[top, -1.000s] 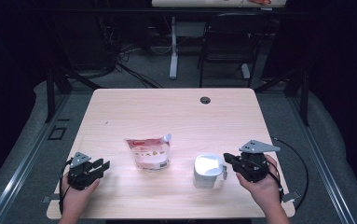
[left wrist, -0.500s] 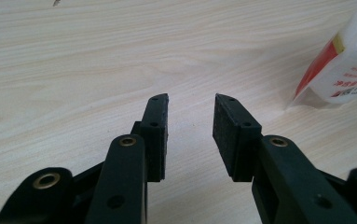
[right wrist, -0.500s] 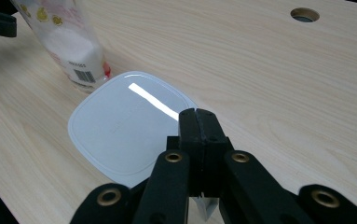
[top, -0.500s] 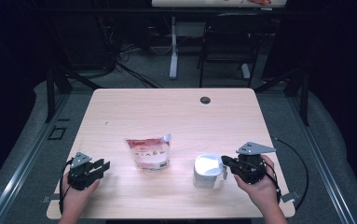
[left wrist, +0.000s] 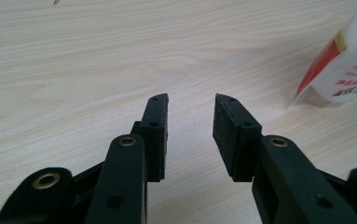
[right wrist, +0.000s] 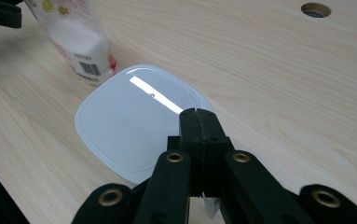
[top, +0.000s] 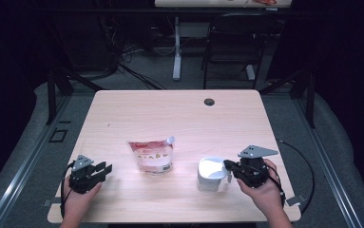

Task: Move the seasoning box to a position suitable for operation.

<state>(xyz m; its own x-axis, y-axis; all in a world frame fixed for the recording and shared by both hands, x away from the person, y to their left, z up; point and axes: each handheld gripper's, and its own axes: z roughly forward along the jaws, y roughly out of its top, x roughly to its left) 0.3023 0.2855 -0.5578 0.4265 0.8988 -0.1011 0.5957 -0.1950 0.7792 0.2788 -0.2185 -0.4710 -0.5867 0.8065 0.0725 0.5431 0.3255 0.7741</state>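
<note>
Fingers of right gripper (right wrist: pixel 198 114) pressed together over near edge of white rounded-square lidded plastic container (right wrist: pixel 136 121), squat, lid up, no clear long axis, near table's right front; anything pinched between them cannot be told. Left gripper (left wrist: pixel 191 122) fingers narrowly apart, nothing between, low over light wooden table (top: pixel 170 114). Red-and-white spouted plastic pouch (top: pixel 151 155) standing upright left of container, cut off in both gripper views, print unreadable.

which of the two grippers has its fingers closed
The right gripper, beside the white lidded container: its fingers are pressed together. The left gripper has a clear gap between its fingers.
</note>
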